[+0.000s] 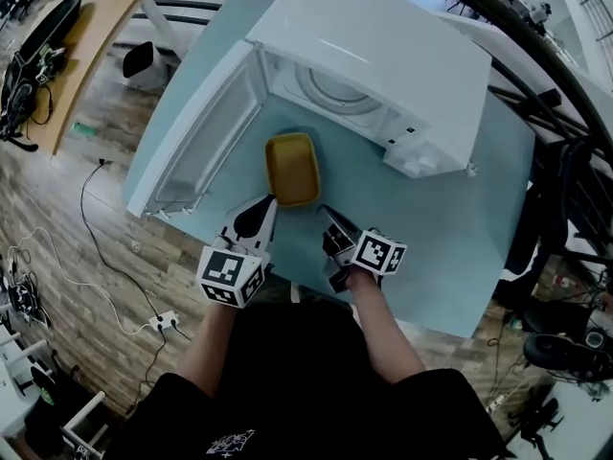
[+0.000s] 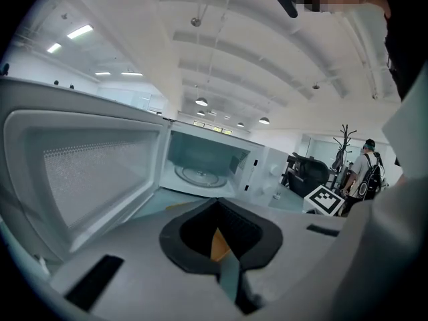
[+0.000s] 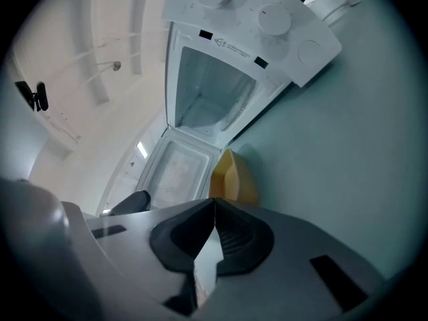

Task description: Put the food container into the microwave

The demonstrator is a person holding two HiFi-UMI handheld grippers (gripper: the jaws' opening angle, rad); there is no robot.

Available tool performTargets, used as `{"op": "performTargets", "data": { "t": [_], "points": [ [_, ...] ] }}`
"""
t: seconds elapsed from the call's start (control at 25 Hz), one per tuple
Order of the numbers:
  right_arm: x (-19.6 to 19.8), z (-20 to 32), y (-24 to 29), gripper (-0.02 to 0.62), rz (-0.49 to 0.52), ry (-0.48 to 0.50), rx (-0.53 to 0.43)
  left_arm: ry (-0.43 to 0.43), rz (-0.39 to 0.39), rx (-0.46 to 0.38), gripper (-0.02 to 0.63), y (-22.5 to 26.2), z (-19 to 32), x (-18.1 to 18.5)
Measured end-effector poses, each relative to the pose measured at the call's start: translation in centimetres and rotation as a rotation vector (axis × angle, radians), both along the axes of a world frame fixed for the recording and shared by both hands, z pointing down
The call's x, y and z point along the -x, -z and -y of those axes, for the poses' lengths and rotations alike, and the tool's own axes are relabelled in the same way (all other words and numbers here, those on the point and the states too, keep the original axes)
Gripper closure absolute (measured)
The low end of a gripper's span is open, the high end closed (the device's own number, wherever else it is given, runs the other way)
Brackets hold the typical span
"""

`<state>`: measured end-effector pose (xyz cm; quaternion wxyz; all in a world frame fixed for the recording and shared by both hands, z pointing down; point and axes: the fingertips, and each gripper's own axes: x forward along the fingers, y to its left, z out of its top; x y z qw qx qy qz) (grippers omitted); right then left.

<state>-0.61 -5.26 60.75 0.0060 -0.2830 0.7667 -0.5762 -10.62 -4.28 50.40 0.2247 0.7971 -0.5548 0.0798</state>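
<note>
Nearest, two grey plastic tools are held low over the smooth blue-green desk (image 1: 436, 257). A black-and-white marker cube (image 1: 230, 274) is carried on each. The left tool (image 1: 261, 214) is clenched: in the left gripper view its dark pads are pressed tip to tip and nothing is held. The right tool (image 1: 330, 226) is clenched too, with its ribbed pads together and nothing between them.

Just past the tips, the yellow food container (image 1: 292, 169) is set on the desk in front of the microwave (image 1: 383, 56), not inside it. It is a smooth box with round corners. Only a thin yellow strip of it is seen in the left gripper view, through the slit under the pads. Its side is shown in the right gripper view.

Behind it, the boxy white microwave is open, with its door (image 1: 206, 142) swung out to the left. A round glass plate (image 2: 197, 174) is seen inside. Two round knobs (image 3: 273, 20) are shown plainly in the right gripper view.
</note>
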Motion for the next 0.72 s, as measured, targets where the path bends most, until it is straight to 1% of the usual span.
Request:
{"op": "performTargets", "data": {
  "t": [0.28, 0.6, 0.64, 0.68, 0.72],
  "points": [
    [1.3, -0.9, -2.2, 0.588, 0.037, -0.020, 0.069, -0.002, -0.011, 0.025, 0.598, -2.0, 0.7, -0.2],
    [2.5, -1.1, -3.2, 0.583, 0.087, -0.032, 0.109, -0.007, -0.013, 0.056, 0.598, -3.4, 0.3, 0.1],
    [2.6, -1.1, -3.3, 0.559, 0.090, -0.030, 0.114, -0.007, -0.012, 0.059, 0.598, -3.5, 0.3, 0.2],
    [2.8, -1.1, -3.4, 0.512, 0.097, -0.029, 0.121, -0.007, -0.011, 0.062, 0.598, -3.6, 0.2, 0.3],
    [2.9, -1.1, -3.4, 0.509, 0.107, -0.031, 0.129, -0.006, -0.011, 0.064, 0.598, -3.7, 0.2, 0.4]
  ]
}}
